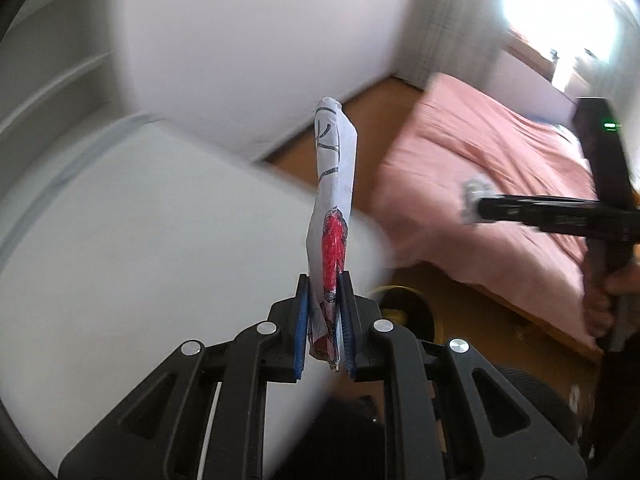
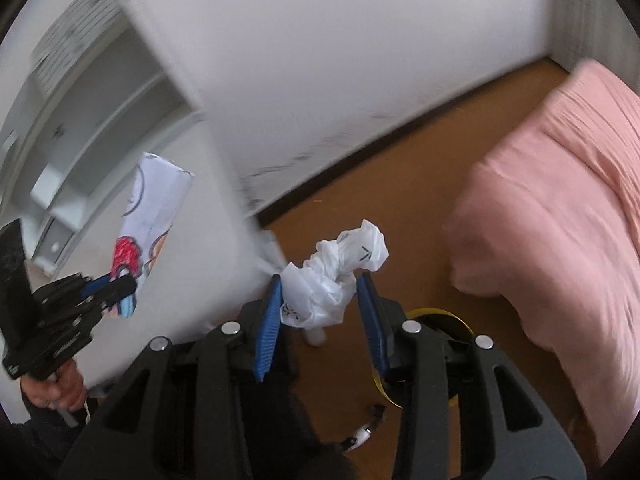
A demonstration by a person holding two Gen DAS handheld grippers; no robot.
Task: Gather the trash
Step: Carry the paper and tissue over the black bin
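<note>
The left hand-held gripper (image 1: 324, 320) pinches a folded drawing paper (image 1: 332, 208) upright, while the right hand-held gripper (image 2: 320, 308) clamps a crumpled plastic bag (image 2: 336, 280), both carried above the floor (image 2: 400, 208) (likely toward the yellow-rimmed bin (image 2: 440, 314) below).

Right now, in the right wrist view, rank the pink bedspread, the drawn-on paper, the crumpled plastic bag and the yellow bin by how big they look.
1. Pink bedspread, by far.
2-3. Drawn-on paper and crumpled plastic bag look alike; the bag sits nearer the camera, so I won't rank them.
4. Yellow bin, mostly hidden behind the right gripper.
</note>
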